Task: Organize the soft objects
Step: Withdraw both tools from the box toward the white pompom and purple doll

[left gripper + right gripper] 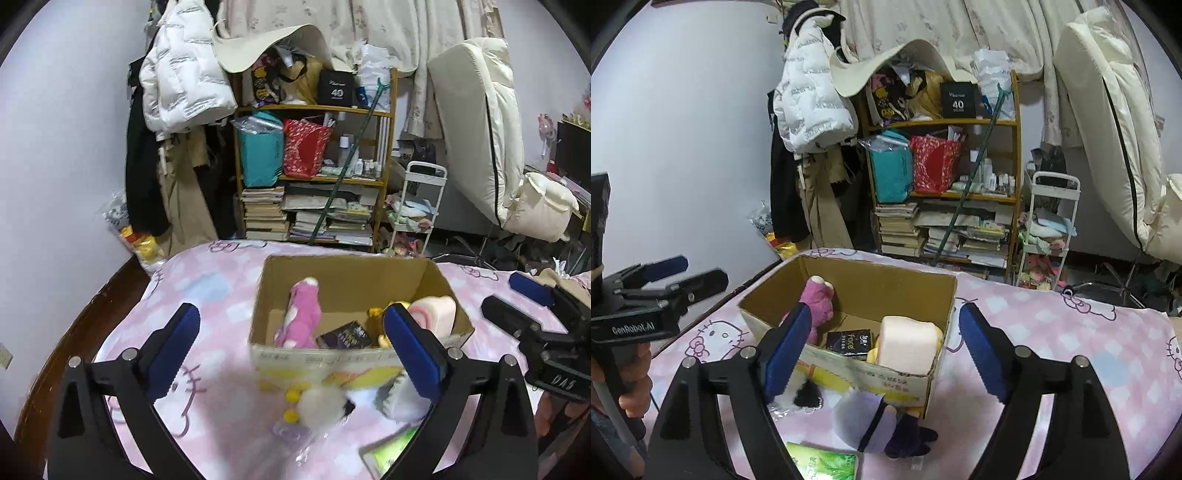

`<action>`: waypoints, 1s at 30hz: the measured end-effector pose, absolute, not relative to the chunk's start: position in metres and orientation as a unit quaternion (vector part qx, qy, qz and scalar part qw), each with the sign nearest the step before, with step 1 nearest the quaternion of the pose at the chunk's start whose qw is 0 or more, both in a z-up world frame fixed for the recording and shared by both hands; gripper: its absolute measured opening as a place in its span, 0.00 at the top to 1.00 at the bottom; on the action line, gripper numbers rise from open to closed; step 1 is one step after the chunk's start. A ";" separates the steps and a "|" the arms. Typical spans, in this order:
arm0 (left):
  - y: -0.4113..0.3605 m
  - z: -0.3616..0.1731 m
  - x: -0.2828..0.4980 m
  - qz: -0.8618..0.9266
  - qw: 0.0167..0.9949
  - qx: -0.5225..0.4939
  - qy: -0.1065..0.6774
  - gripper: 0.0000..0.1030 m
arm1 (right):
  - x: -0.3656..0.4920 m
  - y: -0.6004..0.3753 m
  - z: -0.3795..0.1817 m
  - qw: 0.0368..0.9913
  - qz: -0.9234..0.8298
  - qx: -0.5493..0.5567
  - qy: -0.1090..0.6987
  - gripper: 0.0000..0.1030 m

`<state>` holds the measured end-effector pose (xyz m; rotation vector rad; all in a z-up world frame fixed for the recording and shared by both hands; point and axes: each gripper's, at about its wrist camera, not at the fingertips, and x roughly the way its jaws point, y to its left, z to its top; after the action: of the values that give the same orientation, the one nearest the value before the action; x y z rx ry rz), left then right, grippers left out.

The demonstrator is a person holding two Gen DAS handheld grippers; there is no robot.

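An open cardboard box [351, 275] [768, 295] stands on the pink bed cover. Inside lie a pink plush [301, 314] [820, 299], a pale pink foam toast [436, 312] [908, 343], a dark "face" packet [345, 336] [849, 341] and something yellow [376, 312]. In front of the box lie a white fluffy toy with yellow pompoms [317, 404], a white-haired doll in purple [875, 421] [399, 400] and a green packet [823, 463] [388, 452]. My left gripper [291, 354] [687, 275] is open above the fluffy toy. My right gripper [886, 354] [513, 299] is open over the box's near wall.
A cluttered wooden shelf [314, 177] [945, 192] with books and bags stands beyond the bed. A white cart [1047, 236] and a leaning mattress [1115, 122] are at the right. The bed's dark wooden edge [74, 325] runs along the left.
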<state>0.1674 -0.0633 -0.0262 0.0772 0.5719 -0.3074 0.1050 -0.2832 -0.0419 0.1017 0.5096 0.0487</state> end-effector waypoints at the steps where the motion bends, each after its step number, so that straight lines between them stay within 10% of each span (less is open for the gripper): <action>1: -0.060 -0.027 0.164 -0.151 0.946 0.039 0.285 0.04 | 0.103 -0.282 -0.041 0.966 0.023 0.049 0.251 0.09; 30: -0.054 -0.041 0.143 -0.157 0.935 0.080 0.308 0.04 | 0.074 -0.278 -0.047 0.962 0.004 0.044 0.268 0.00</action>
<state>0.1433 -0.0538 -0.0411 0.1632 0.6297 -0.3200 0.0741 -0.2775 -0.0467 0.0889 0.5424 0.0084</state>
